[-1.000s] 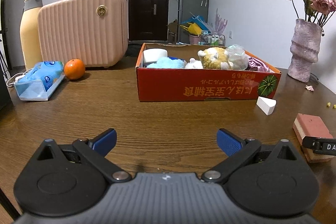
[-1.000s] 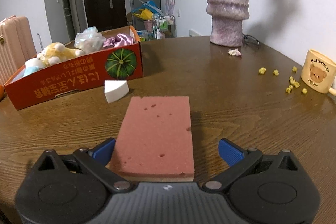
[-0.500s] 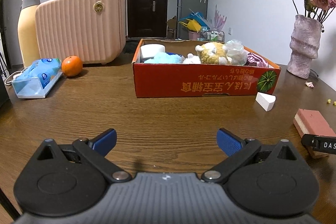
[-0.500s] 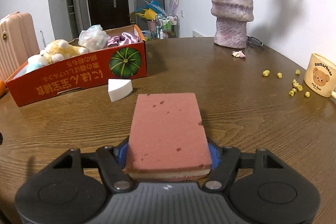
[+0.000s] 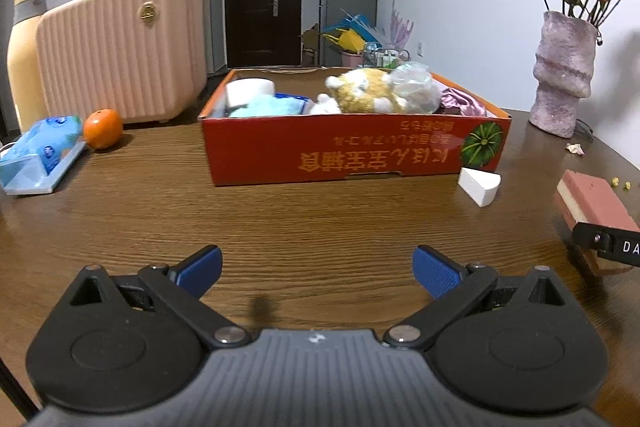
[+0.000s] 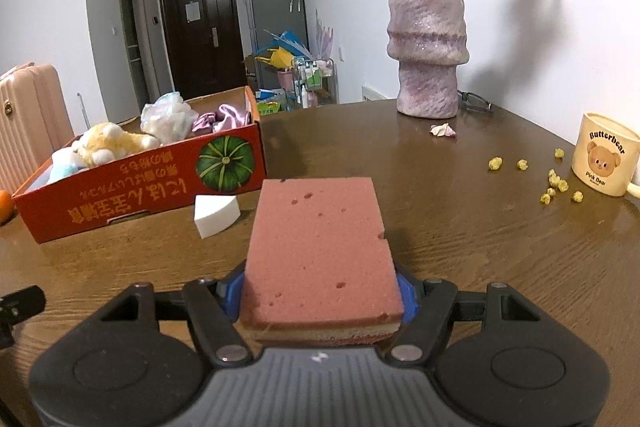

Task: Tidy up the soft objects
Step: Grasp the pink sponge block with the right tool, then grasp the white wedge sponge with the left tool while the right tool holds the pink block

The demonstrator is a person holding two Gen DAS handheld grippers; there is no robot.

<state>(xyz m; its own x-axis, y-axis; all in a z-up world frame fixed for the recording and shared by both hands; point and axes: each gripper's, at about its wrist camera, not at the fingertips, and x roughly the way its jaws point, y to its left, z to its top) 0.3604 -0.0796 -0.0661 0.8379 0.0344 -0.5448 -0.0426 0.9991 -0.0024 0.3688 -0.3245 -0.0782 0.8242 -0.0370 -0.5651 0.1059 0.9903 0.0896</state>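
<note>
Right wrist view: the pink sponge (image 6: pixel 320 247) was clamped between the right gripper's (image 6: pixel 320 293) jaws above the worktop (image 6: pixel 460 247), near the red box (image 6: pixel 140 187); the left gripper's (image 5: pixel 318 267) jaws were held apart, empty.

The right hand-held gripper (image 6: pixel 320 297) has clamped the pink sponge (image 6: pixel 320 247).

Left wrist view sits low over the wooden surface (image 5: pixel 320 211), looking forward and slightly down past its own tongs (image 5: pixel 316 269) toward the red box (image 5: pixel 352 151), a moderate way off. Right wrist view faces likewise from further right, nearer the vase (image 6: pixel 428 47). Both share box, white wedge (image 5: pixel 479 184) and pink sponge (image 6: pixel 320 247).
</note>
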